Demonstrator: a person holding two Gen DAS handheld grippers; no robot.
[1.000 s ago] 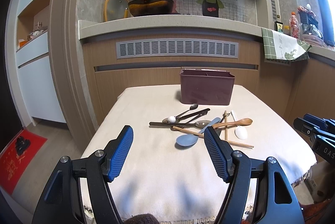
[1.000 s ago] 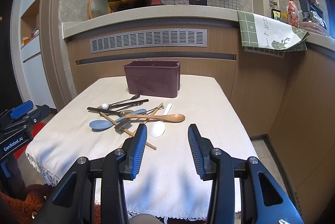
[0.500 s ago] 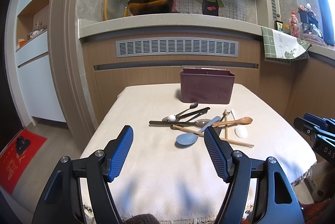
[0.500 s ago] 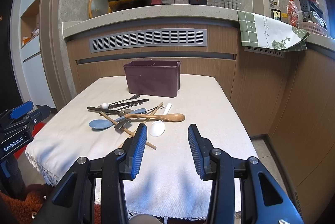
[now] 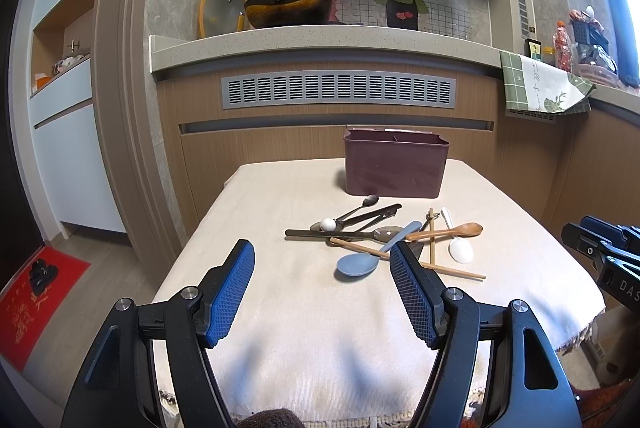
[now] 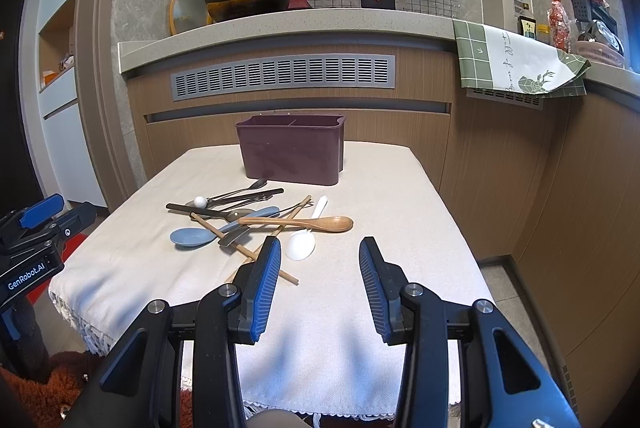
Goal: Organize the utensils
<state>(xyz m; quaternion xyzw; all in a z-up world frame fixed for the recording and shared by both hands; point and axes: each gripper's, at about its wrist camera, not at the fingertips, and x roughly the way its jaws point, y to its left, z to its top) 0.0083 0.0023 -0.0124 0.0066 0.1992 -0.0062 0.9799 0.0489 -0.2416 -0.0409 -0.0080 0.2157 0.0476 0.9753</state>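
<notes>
Fingers on both grippers stand wide apart and hold nothing: the left gripper (image 5: 322,282) and right gripper (image 6: 318,278) each hover over the near edge of the table (image 5: 280,328), short of the utensils. By size, the table comes first, covered in a cream cloth; next the maroon bin (image 5: 394,166), upright at the far end with a divider visible inside, evidently the destination, and no utensil is seen standing in it. Between bin and grippers lies the pile (image 5: 384,236), crossed and overlapping, which suggests it was dumped for sorting: a wooden spoon (image 6: 304,223) rests across the top, a blue spoon (image 6: 200,236) lies bowl-down toward the left side, a white spoon (image 6: 304,244) lies nearest the right gripper, chopsticks (image 6: 248,252) run diagonally beneath, and dark metal pieces (image 6: 236,198) sit toward the bin. Judged from this layout, the task is not yet begun, and both grippers are placed to take whichever piece lies nearest and uppermost. Compared with the frames of a second and half a second before, nothing has shifted: grippers, pile and bin show no discernible change.
</notes>
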